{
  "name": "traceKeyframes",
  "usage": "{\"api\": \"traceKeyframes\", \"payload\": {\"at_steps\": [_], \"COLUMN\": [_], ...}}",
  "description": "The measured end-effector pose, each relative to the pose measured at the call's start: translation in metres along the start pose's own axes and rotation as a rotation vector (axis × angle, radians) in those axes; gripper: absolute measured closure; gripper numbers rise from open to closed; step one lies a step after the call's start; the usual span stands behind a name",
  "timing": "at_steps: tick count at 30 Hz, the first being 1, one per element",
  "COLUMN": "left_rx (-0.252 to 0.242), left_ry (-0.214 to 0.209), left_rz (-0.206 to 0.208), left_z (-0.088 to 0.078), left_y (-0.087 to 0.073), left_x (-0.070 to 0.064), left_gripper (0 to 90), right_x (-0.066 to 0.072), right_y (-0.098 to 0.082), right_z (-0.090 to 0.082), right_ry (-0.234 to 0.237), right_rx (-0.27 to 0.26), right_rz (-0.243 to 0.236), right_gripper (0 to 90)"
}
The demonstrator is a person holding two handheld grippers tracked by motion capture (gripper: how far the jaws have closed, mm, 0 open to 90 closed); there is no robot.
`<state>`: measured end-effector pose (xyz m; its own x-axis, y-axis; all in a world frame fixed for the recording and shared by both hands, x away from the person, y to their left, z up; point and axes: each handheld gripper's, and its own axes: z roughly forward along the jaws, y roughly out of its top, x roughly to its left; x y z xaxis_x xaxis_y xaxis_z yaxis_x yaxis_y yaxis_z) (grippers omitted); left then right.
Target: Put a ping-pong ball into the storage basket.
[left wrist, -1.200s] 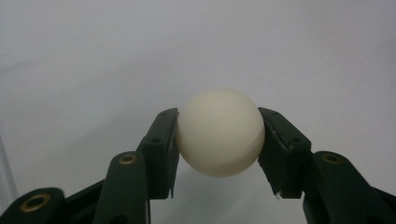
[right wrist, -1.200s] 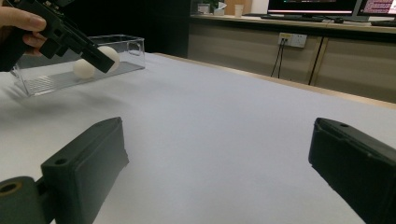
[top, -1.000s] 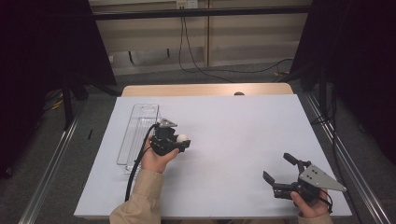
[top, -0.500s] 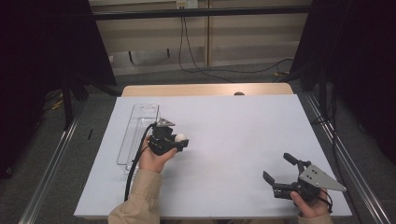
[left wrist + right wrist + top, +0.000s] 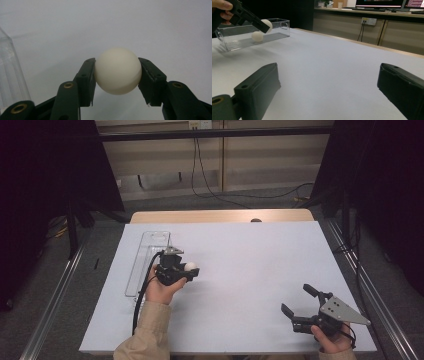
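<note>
My left gripper (image 5: 188, 269) is shut on a white ball (image 5: 190, 267), held just above the white sheet to the right of a clear plastic tray (image 5: 150, 236). In the left gripper view the ball (image 5: 117, 71) sits squarely between both pads (image 5: 87, 80). My right gripper (image 5: 296, 298) rests near the table's front right corner, jaws wide apart with nothing between them. From the right gripper view (image 5: 328, 82) I see the left gripper (image 5: 265, 26) far off with its ball (image 5: 267, 25), and a second white ball (image 5: 257, 36) lying inside the tray (image 5: 279, 30).
A white sheet (image 5: 250, 265) covers the table, with a strip of bare wood (image 5: 220, 216) at the far edge. Metal rails (image 5: 55, 290) run along both sides. Cables (image 5: 210, 190) lie on the floor beyond.
</note>
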<state>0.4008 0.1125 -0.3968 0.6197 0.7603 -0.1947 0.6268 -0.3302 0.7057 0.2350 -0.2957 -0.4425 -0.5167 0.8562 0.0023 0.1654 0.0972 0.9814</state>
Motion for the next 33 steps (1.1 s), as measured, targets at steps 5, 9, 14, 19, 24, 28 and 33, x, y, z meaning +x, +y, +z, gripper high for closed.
{"api": "traceKeyframes", "payload": {"at_steps": [5, 9, 14, 19, 24, 28, 33], "left_rx": [-0.001, -0.003, -0.008, -0.012, -0.016, -0.01, -0.018], "left_ry": [0.0, 0.01, 0.011, 0.006, 0.011, 0.009, 0.012], "left_rz": [0.001, -0.007, -0.011, -0.01, -0.02, -0.016, -0.024], "left_z": [-0.002, -0.005, -0.006, -0.009, -0.011, -0.012, -0.014], "left_y": [0.0, 0.0, 0.0, 0.001, 0.001, 0.001, 0.001], "left_x": [0.002, 0.004, 0.004, 0.005, 0.006, 0.008, 0.008], "left_gripper": [51.0, 51.0, 51.0, 51.0, 51.0, 51.0, 51.0], "right_x": [0.0, 0.0, 0.0, 0.0, 0.0, 0.0, 0.0], "right_y": [0.0, 0.0, 0.0, 0.0, 0.0, 0.0, 0.0], "right_z": [0.0, 0.0, 0.0, 0.0, 0.0, 0.0, 0.0], "right_ry": [0.002, 0.003, 0.003, 0.003, 0.003, 0.003, 0.003], "right_rx": [0.001, 0.0, 0.0, 0.0, -0.001, -0.001, 0.001], "right_rz": [0.001, 0.0, 0.0, 0.0, 0.0, 0.0, -0.005], "right_gripper": [3.4, 3.4, 3.4, 3.4, 3.4, 3.4, 3.4]}}
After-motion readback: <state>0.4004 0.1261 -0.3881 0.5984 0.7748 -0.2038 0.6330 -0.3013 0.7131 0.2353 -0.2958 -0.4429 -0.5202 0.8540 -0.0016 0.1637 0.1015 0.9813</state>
